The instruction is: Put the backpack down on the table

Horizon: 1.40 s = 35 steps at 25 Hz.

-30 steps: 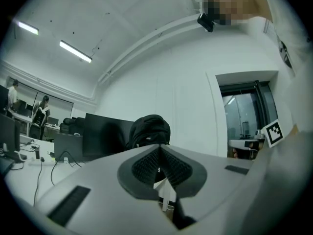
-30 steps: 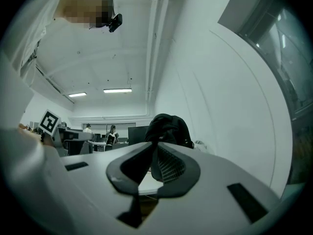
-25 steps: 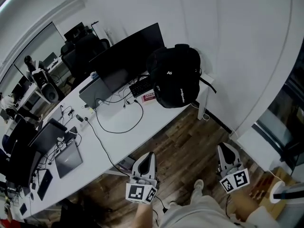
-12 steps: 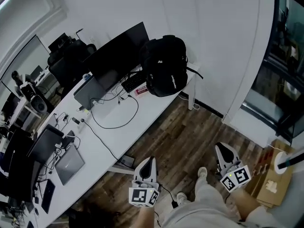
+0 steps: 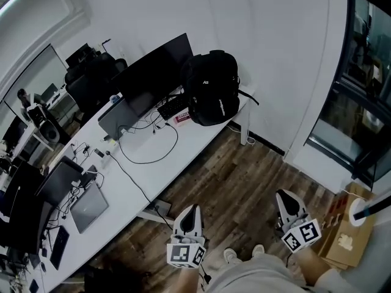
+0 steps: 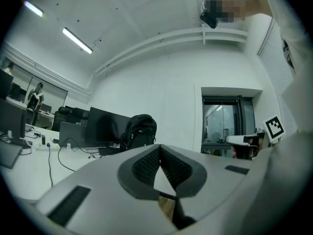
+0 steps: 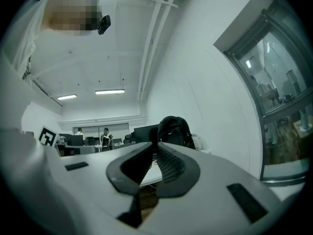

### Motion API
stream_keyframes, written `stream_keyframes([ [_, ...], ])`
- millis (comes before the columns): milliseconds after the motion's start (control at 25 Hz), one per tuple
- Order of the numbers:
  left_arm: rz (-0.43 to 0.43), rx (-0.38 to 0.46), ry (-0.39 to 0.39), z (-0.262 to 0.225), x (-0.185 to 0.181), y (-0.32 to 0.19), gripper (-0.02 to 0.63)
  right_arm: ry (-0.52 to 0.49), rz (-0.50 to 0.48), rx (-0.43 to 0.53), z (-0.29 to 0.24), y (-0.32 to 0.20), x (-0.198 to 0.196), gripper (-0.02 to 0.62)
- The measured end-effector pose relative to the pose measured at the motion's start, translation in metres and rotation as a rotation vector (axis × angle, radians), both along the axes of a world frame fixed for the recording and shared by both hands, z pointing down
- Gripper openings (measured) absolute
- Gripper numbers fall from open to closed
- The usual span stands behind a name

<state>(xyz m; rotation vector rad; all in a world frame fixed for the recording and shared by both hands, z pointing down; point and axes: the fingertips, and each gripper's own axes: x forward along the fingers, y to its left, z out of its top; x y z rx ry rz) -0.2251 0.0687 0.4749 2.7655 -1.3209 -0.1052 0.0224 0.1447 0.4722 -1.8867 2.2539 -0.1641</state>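
A black backpack (image 5: 211, 90) stands upright on the end of the long white table (image 5: 183, 142), next to the wall. It also shows far off in the left gripper view (image 6: 140, 130) and the right gripper view (image 7: 174, 130). My left gripper (image 5: 191, 209) hovers low over the wooden floor, well short of the table, its tips together and nothing between them (image 6: 159, 146). My right gripper (image 5: 283, 195) is level with it further right, pointing at the backpack, tips meeting on nothing (image 7: 155, 143). Neither touches the backpack.
A large black monitor (image 5: 156, 72), a keyboard (image 5: 173, 107), laptops (image 5: 88, 203) and trailing cables sit on the table. Wooden floor (image 5: 244, 176) lies between me and it. A cardboard box (image 5: 345, 237) is at my right, beside glass doors (image 5: 366, 72). People (image 7: 105, 135) stand far off.
Both grippers have drawn back from the table over the floor, so the table and backpack look smaller and further away. The backpack has stayed where it stands.
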Motion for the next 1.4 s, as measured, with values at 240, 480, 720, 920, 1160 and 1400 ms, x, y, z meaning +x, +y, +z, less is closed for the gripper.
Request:
stream_keyframes([
  [240, -0.001, 0.007, 0.026, -0.009, 0.02, 0.015, 0.008, 0.066, -0.001, 0.007, -0.011, 0.016, 0.009, 0.026],
  [480, -0.008, 0.013, 0.024, -0.011, 0.025, 0.022, 0.008, 0.072, 0.031, 0.015, -0.021, 0.03, 0.023, 0.018],
  [720, -0.014, 0.013, 0.018, -0.012, 0.03, 0.027, 0.008, 0.06, 0.024, -0.005, -0.016, 0.04, 0.027, 0.014],
  [920, -0.008, 0.032, 0.014, -0.014, 0.037, 0.028, 0.008, 0.064, 0.015, 0.001, -0.019, 0.038, 0.031, 0.014],
  [1160, -0.002, 0.03, 0.019, -0.014, 0.042, 0.029, 0.008, 0.05, 0.026, -0.008, -0.013, 0.039, 0.036, 0.014],
  [1400, 0.024, 0.012, -0.007, -0.008, 0.049, 0.032, 0.008, 0.05, 0.018, -0.003, -0.013, 0.039, 0.033, 0.014],
])
